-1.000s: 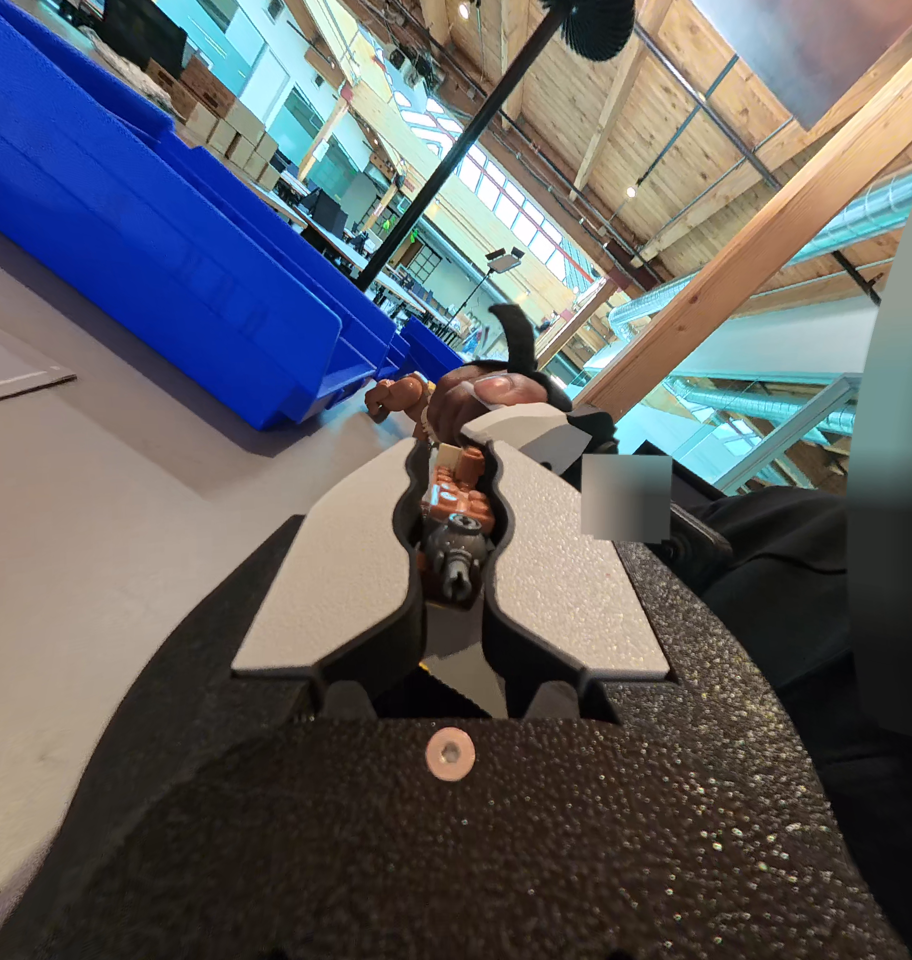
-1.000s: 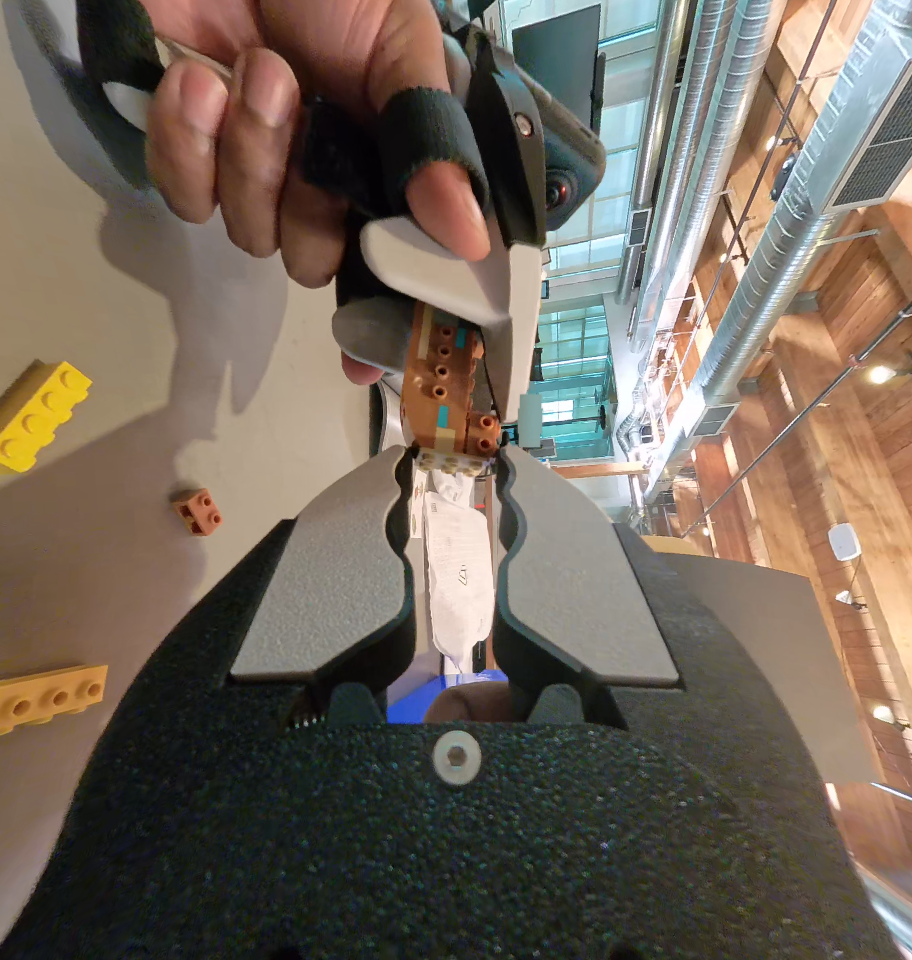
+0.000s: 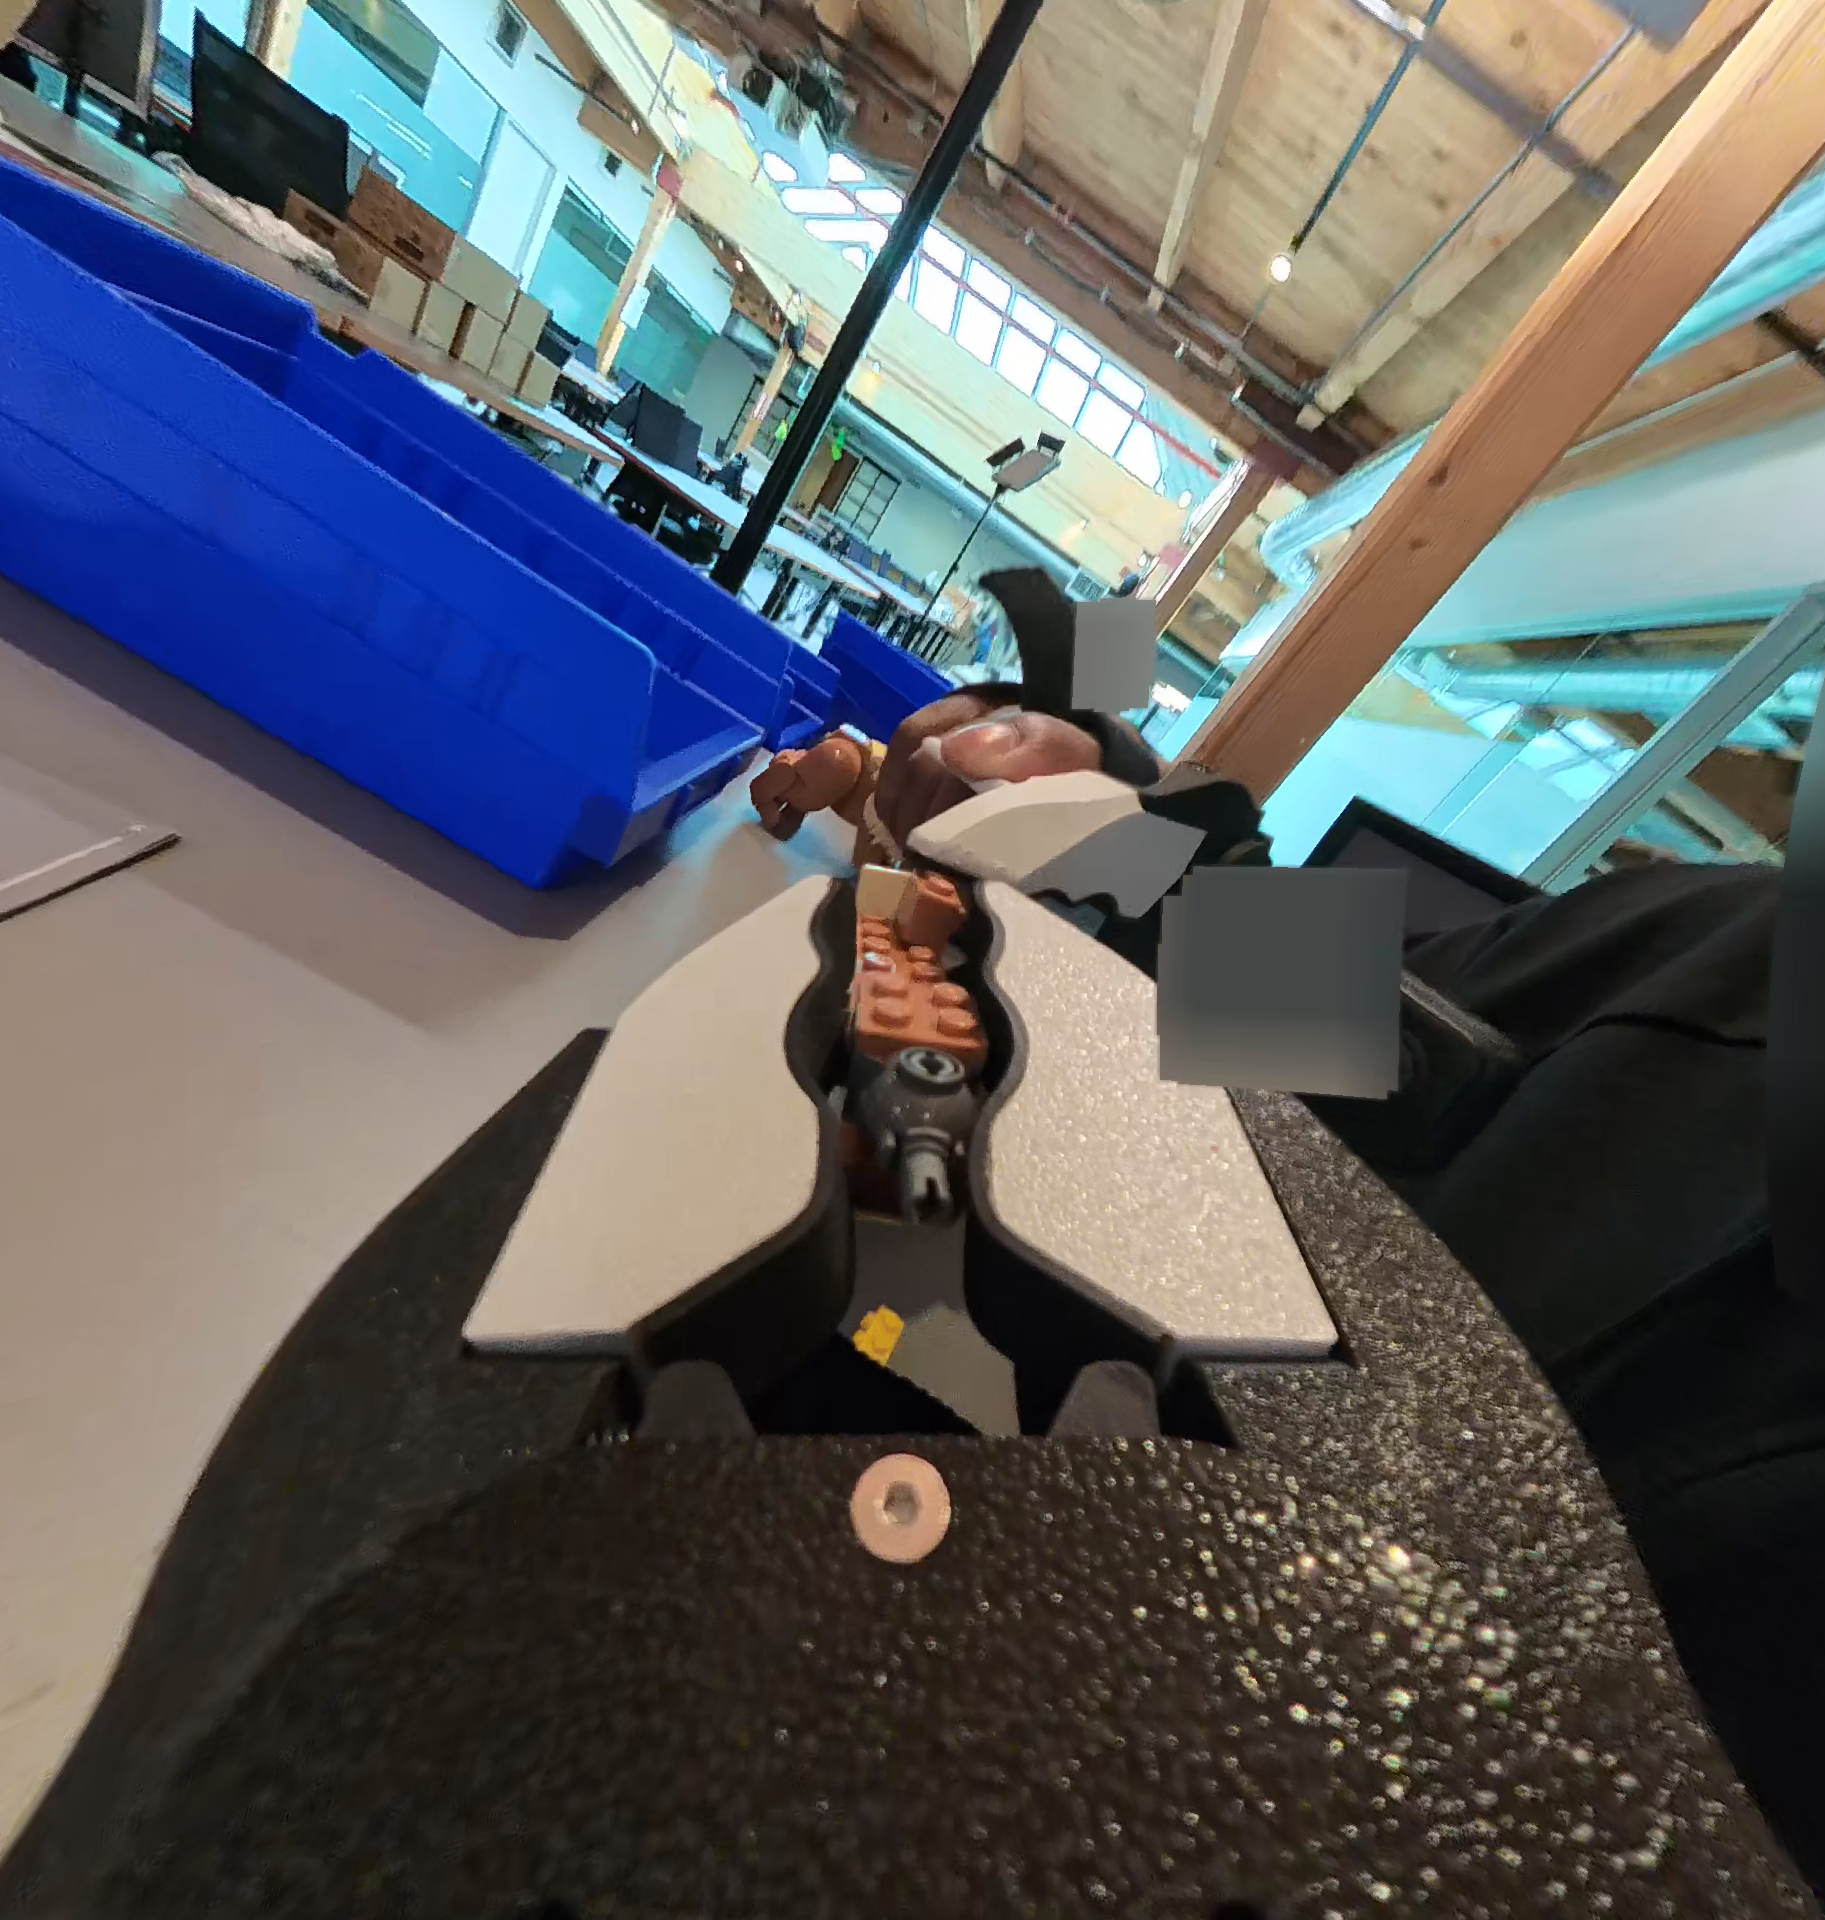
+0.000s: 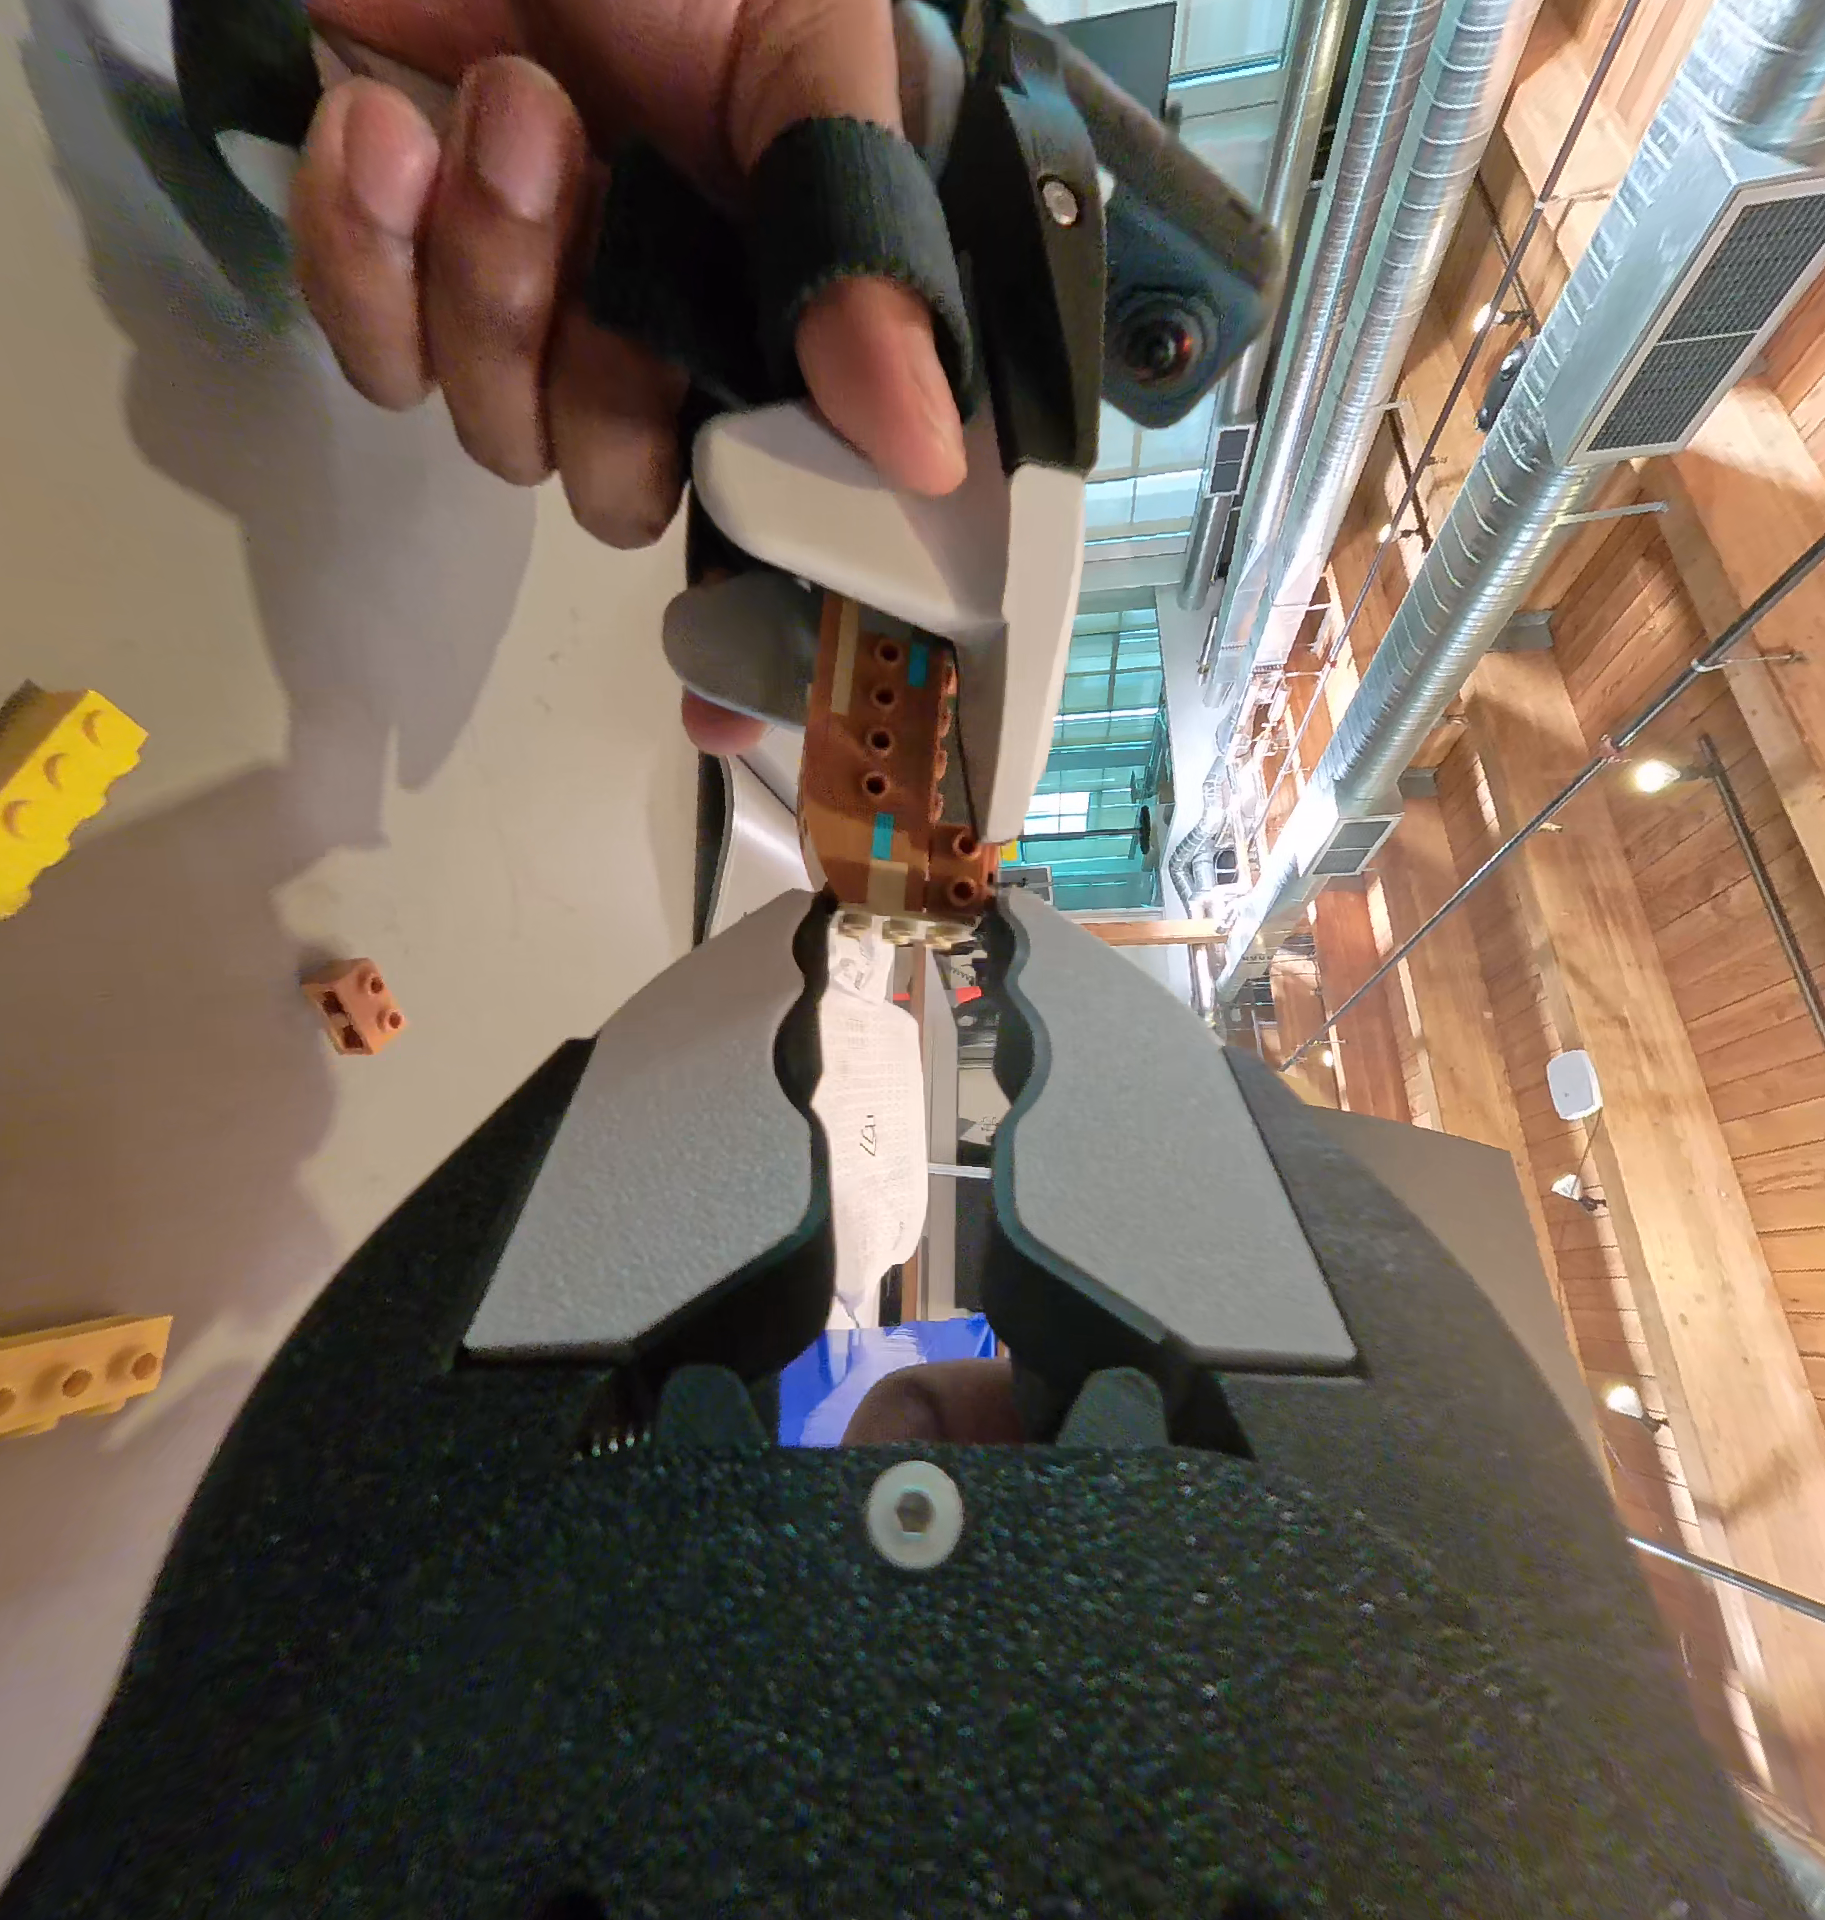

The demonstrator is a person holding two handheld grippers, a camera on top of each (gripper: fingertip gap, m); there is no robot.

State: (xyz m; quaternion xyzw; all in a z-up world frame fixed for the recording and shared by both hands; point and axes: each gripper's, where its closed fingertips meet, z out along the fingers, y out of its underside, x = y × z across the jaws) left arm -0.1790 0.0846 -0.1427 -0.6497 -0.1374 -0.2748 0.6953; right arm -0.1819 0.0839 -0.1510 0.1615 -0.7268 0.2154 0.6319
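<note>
Left gripper (image 3: 903,894): body of coarse pebbled black plastic that glints in the light; finger plates matt grey with a fine grain; a dull metal screw sits behind the fingers. Between the fingers, a brown brick assembly (image 3: 913,987) of smooth, slightly shiny plastic studs, ending in a dark grey ball joint. To its left, blue bins (image 3: 295,582), smooth semi-gloss plastic, on a matt grey table (image 3: 160,1091).

Right gripper (image 4: 903,925): same rough black shell and matt grey plates. To its left, a glossy yellow brick (image 4: 35,800). To its right, wooden plank ceiling (image 4: 1718,935) and ribbed shiny metal ducts (image 4: 1490,520).
</note>
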